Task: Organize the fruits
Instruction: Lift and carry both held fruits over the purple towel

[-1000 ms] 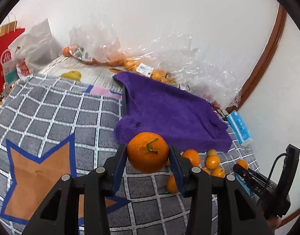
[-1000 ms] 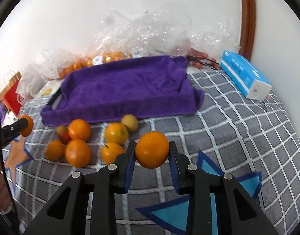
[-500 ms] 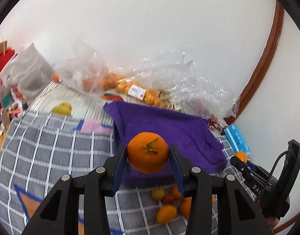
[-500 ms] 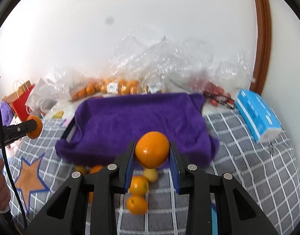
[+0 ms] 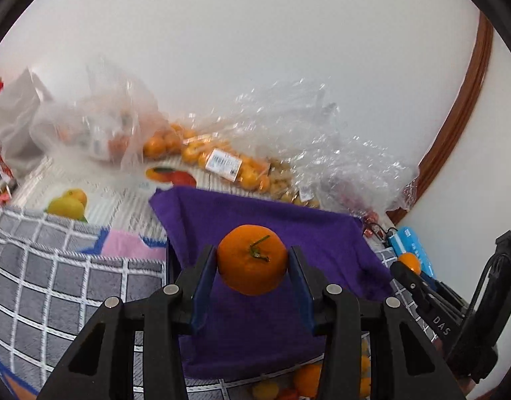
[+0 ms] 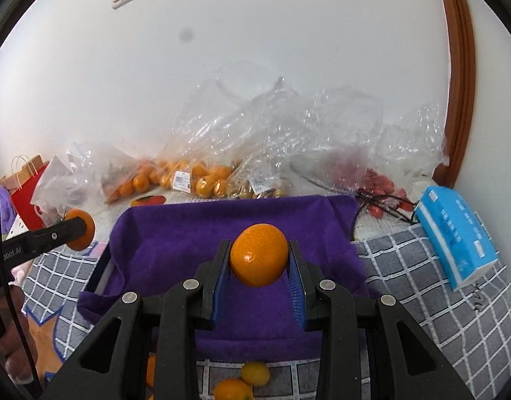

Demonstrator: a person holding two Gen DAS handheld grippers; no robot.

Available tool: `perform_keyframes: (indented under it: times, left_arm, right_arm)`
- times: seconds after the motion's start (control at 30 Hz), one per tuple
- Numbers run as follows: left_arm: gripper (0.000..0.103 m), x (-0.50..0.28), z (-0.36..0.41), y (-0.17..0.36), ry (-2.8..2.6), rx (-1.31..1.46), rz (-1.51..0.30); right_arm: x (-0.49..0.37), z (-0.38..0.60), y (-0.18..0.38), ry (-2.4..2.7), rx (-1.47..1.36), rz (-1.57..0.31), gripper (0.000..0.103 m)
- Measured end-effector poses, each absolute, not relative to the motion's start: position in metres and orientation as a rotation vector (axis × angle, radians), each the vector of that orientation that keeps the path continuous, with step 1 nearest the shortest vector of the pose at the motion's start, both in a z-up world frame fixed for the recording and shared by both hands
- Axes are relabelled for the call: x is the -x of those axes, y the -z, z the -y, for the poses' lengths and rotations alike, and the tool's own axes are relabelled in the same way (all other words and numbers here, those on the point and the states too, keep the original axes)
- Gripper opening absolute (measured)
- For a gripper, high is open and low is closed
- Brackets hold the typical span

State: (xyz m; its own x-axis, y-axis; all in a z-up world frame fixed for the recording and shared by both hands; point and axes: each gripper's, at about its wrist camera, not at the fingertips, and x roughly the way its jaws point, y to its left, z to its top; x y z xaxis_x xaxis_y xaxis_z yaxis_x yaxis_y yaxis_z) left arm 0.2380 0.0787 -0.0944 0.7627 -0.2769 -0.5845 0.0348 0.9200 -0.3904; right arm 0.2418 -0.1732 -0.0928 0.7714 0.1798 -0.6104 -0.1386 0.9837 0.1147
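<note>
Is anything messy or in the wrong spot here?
Yes. A few loose oranges lie on the checked blanket just outside the tray lined with a purple towel, which holds no fruit in its visible part. Crumpled plastic bags of fruit are heaped against the wall behind.

A: Surface? Grey blanket with a white grid (image 6: 422, 300) is covering it, orange and blue star patches showing at the left.

B: On it?

A: A purple towel-lined tray (image 6: 222, 233) is sitting mid-blanket. Loose small oranges (image 6: 232, 390) are lying just in front. A blue tissue pack (image 6: 455, 233) is resting at the right. Clear plastic bags of fruit (image 6: 205, 173) are piling along the wall.
</note>
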Motion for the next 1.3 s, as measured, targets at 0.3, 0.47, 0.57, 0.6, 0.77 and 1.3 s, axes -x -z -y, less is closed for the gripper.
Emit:
perform_keyframes:
  times: [0.3,0.47,0.57,0.6,0.77,1.3]
  left_arm:
    - [0.042,-0.247,-0.083,0.114,0.172,0.397,-0.720]
    - [0.042,-0.247,-0.072,0.117,0.118,0.299,-0.695]
    - [0.042,-0.250,-0.068,0.123,0.109,0.273,-0.711]
    - [0.042,-0.251,-0.068,0.124,0.112,0.277,-0.718]
    - [0.042,-0.255,-0.068,0.131,0.093,0.261,-0.732]
    - [0.042,-0.263,-0.064,0.145,0.075,0.229,-0.796]
  right_arm:
    - [-0.253,0.186,0.117,-0.134,-0.071,-0.687,0.032]
    - [-0.255,0.194,0.120,-0.121,-0.079,-0.682,0.032]
    - [-0.259,0.195,0.128,-0.119,-0.085,-0.700,0.032]
    - [-0.260,0.196,0.130,-0.125,-0.091,-0.711,0.032]
    - [-0.265,0.191,0.140,-0.129,-0.075,-0.731,0.032]
    - [-0.275,0.188,0.158,-0.125,-0.065,-0.798,0.032]
